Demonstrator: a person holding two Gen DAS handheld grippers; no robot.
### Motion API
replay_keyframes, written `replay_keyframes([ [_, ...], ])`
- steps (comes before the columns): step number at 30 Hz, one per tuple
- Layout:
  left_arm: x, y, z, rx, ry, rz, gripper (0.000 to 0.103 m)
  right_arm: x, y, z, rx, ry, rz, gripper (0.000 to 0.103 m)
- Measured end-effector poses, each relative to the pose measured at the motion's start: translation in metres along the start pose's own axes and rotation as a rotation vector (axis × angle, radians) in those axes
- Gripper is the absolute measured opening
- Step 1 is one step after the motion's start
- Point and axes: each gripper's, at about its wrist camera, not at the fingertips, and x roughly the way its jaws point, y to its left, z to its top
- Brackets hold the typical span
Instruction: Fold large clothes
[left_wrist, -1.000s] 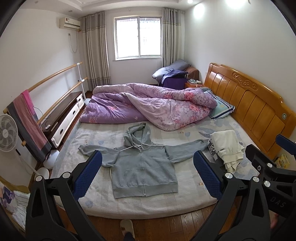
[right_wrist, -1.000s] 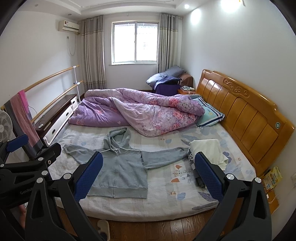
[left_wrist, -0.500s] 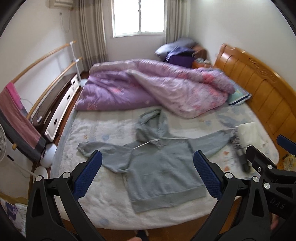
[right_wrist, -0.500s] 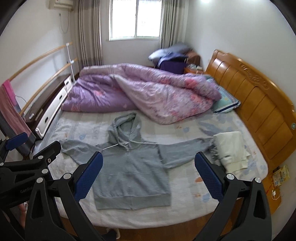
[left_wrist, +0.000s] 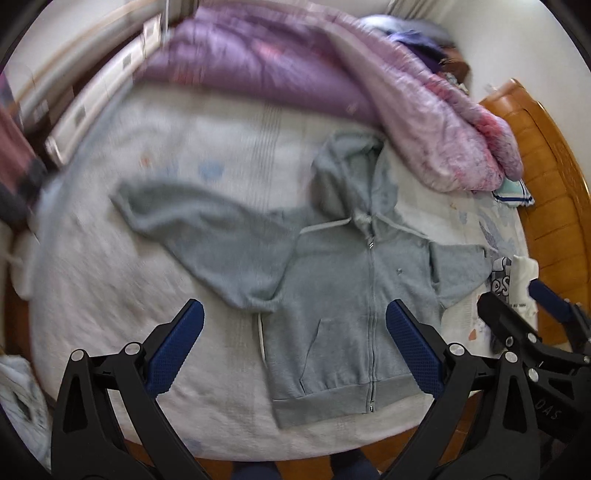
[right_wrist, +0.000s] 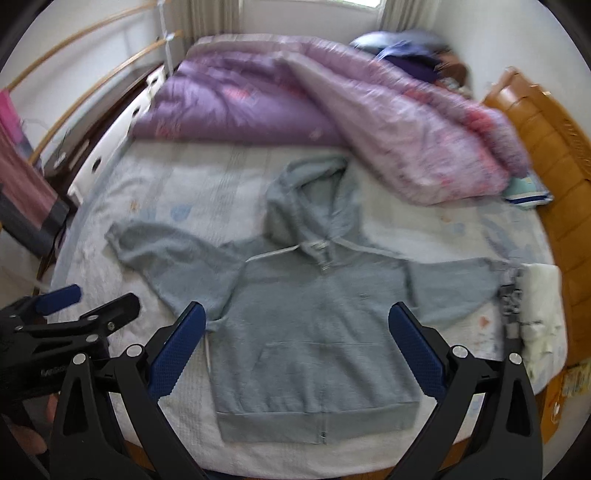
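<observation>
A grey zip-up hoodie (left_wrist: 332, 295) lies flat and face up on the bed, sleeves spread to both sides, hood toward the quilt; it also shows in the right wrist view (right_wrist: 314, 325). My left gripper (left_wrist: 291, 354) is open and empty, above the hoodie's left side near the armpit and hem. My right gripper (right_wrist: 295, 354) is open and empty, above the hoodie's body. The left gripper also shows at the left edge of the right wrist view (right_wrist: 85, 310). Neither touches the cloth.
A rumpled purple quilt (right_wrist: 314, 110) covers the far half of the bed. A folded white garment (right_wrist: 539, 306) lies at the right sleeve end. The wooden headboard (right_wrist: 554, 166) is on the right, a low cabinet (right_wrist: 107, 136) and rails on the left.
Both grippers have moved forward and tilted down toward the bed, so the hoodie looks much larger and nearer. Both stay open. The hoodie has not moved.
</observation>
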Motion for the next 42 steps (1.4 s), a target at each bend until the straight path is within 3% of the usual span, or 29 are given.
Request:
replay_keyframes([
  [2,0.036,0.035,0.008,-0.065,0.037,-0.054,0.098,0.041,0.011,0.005,-0.016,0.048,0.035,0.095],
  [6,0.084,0.107,0.023,-0.225,0.016,-0.052,0.098,0.104,0.026,0.01,-0.047,0.097,0.04,0.095],
  [11,0.145,0.217,0.054,-0.42,0.004,0.103,0.098,0.172,0.03,0.013,-0.066,0.148,0.044,0.095],
  [15,0.177,0.279,0.076,-0.535,-0.014,0.164,0.097,0.207,0.025,0.007,-0.052,0.195,0.065,0.095],
  [19,0.199,0.303,0.101,-0.533,-0.028,0.228,0.096,0.231,0.019,-0.003,-0.018,0.224,0.089,0.095],
  [22,0.216,0.322,0.114,-0.563,-0.024,0.248,0.085,0.247,0.017,-0.01,0.016,0.25,0.113,0.095],
  [25,0.223,0.328,0.123,-0.541,-0.03,0.286,0.084,0.258,0.016,-0.014,0.024,0.264,0.128,0.095],
  [27,0.225,0.323,0.13,-0.483,-0.021,0.34,0.068,0.263,0.014,-0.016,0.035,0.272,0.139,0.095],
  [29,0.22,0.316,0.133,-0.431,-0.047,0.311,0.022,0.27,0.014,-0.017,0.055,0.286,0.167,0.095],
  [31,0.207,0.315,0.134,-0.424,-0.073,0.264,0.016,0.277,0.013,-0.017,0.088,0.3,0.21,0.094],
  [33,0.185,0.315,0.133,-0.436,-0.117,0.243,0.015,0.283,0.015,-0.018,0.111,0.314,0.24,0.073],
  [36,0.107,0.305,0.131,-0.398,-0.283,0.22,0.015,0.299,0.022,-0.018,0.138,0.364,0.309,0.045],
  [39,0.035,0.282,0.12,-0.353,-0.396,0.172,0.015,0.308,0.038,-0.016,0.095,0.368,0.354,0.025],
  [42,-0.026,0.231,0.11,-0.261,-0.475,0.091,0.015,0.313,0.051,-0.016,0.087,0.359,0.458,0.017],
])
